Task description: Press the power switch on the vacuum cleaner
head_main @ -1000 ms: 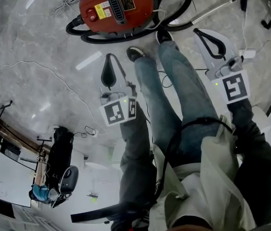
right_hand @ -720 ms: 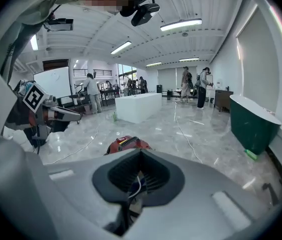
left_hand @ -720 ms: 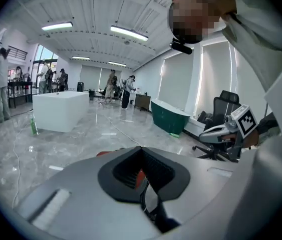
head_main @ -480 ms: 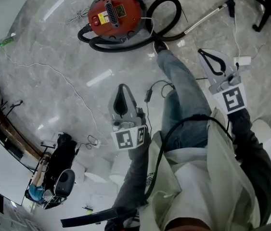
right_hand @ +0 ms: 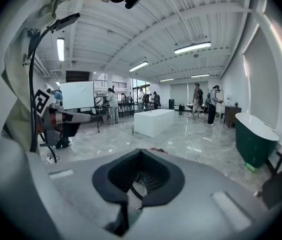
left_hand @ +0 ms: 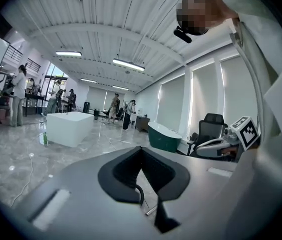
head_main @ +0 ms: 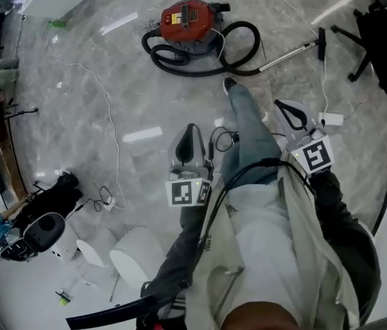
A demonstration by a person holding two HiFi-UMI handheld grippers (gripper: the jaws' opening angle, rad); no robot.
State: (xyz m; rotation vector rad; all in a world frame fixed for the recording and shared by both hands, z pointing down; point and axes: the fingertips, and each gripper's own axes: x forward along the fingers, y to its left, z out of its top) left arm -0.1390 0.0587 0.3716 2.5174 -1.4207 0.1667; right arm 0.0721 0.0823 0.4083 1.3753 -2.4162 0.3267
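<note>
Glossy grey marble floor [head_main: 111, 74] spreads under me, with a thin cable [head_main: 107, 115] trailing across it. The red vacuum cleaner [head_main: 188, 19] sits well ahead of my foot, its black hose [head_main: 238, 50] looped round it and the wand [head_main: 289, 49] lying to its right. My left gripper [head_main: 191, 128] and right gripper [head_main: 281, 105] both have their jaws closed on nothing, well apart from the vacuum cleaner. I can't pick out the power switch from here, so I judge a hasty jab could miss it, or my foot could catch the hose. A second ago the vacuum cleaner was much nearer my grippers.
</note>
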